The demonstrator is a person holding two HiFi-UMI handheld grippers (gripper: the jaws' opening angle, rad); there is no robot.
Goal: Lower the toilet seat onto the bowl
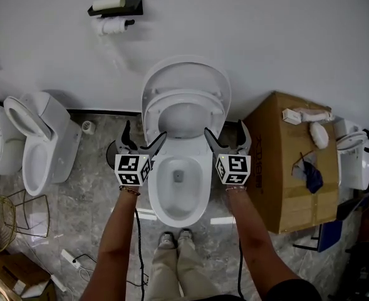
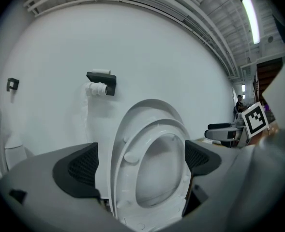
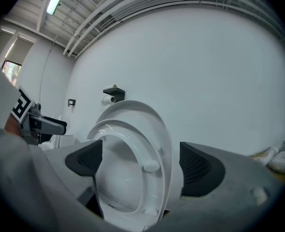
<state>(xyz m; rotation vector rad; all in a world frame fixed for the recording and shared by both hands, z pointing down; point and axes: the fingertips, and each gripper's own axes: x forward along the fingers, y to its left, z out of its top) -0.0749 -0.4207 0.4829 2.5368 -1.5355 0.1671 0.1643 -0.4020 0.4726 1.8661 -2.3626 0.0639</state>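
White plastic oval toilet seat (image 1: 184,95) stands raised at frame centre, leaning on its white lid (image 1: 185,71) above the white ceramic bowl (image 1: 161,196). The black left gripper (image 1: 144,137) and black right gripper (image 1: 225,134) flank it, jaws wide and empty, likely poised to tip it down.

Even bright light; ceiling tube (image 2: 251,14) glare; fisheye warp; dark corners

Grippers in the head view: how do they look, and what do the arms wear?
Left gripper and right gripper: dark curved jaws, a white cube with black square markers. Black cables trail below. No sleeves; a bracelet on the left wrist.
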